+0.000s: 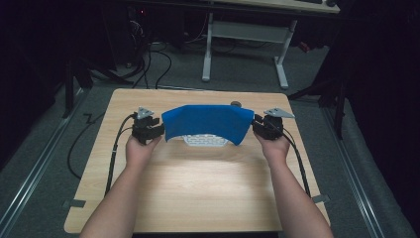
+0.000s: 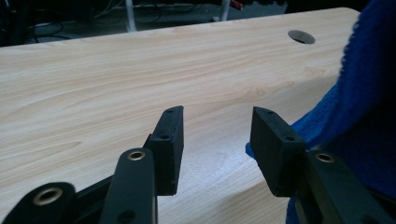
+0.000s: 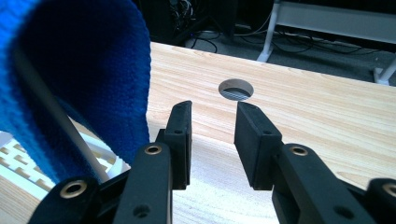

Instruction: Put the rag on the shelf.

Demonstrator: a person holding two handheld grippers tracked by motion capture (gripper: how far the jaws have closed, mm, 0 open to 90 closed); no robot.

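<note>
A blue knitted cloth [image 1: 207, 123] arches over a white slotted rack [image 1: 205, 141] at the middle of the wooden table [image 1: 198, 188]. My left gripper [image 1: 157, 130] sits at the cloth's left end and my right gripper [image 1: 257, 126] at its right end. In the left gripper view the gripper [image 2: 222, 140] is open over bare wood, and the cloth [image 2: 359, 107] hangs just outside its right jaw. In the right gripper view the gripper [image 3: 212, 140] is also open and empty. There the cloth [image 3: 79, 70] hangs left of its jaws, above the rack [image 3: 18, 158].
A round cable hole [image 1: 236, 104] lies in the table behind the cloth, and it appears ahead of the right gripper [image 3: 236, 89]. A white desk frame [image 1: 245, 34] and cables stand on the floor beyond the table's far edge.
</note>
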